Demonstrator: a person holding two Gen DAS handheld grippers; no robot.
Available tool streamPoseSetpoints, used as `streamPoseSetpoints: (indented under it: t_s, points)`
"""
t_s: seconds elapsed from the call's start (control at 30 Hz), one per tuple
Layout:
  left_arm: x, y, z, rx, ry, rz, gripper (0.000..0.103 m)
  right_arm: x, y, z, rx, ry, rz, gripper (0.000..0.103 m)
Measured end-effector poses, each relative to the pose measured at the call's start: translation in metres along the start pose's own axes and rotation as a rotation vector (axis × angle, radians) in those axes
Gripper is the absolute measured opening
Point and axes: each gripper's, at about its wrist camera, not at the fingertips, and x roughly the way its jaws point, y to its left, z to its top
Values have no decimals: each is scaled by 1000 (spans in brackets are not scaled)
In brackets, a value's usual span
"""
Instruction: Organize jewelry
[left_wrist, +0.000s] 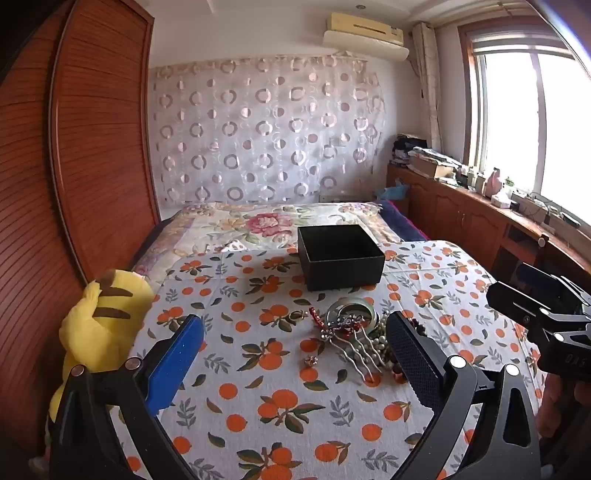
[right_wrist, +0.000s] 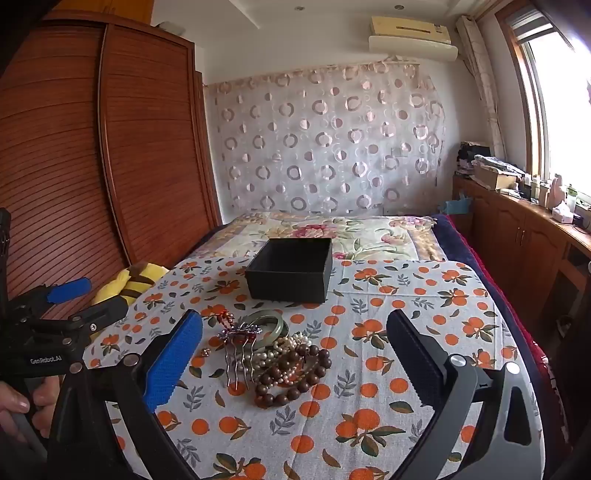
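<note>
1. The table (right_wrist: 424, 295) lies under both grippers; the box (right_wrist: 290, 269) stands on it, beyond the right gripper (right_wrist: 295, 350).
2. The jewelry pile (right_wrist: 273, 354) lies between the right gripper's fingers, before the box.
3. The left gripper (left_wrist: 295, 354) has the pile by its right finger.
4. The plush toy (left_wrist: 99, 325) sits left of the left gripper, off the table's edge.

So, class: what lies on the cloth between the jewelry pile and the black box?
Nothing lies there: between the jewelry pile and the black box there is only bare orange-print tablecloth, seen in both wrist views.
</note>
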Motion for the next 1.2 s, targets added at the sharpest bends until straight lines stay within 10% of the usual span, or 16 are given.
streamPoseSetpoints:
  t_s: [1.2]
  points:
    - [-1,-6,1,5,-11,3,95,-6,0,6,-2,-26,2,101]
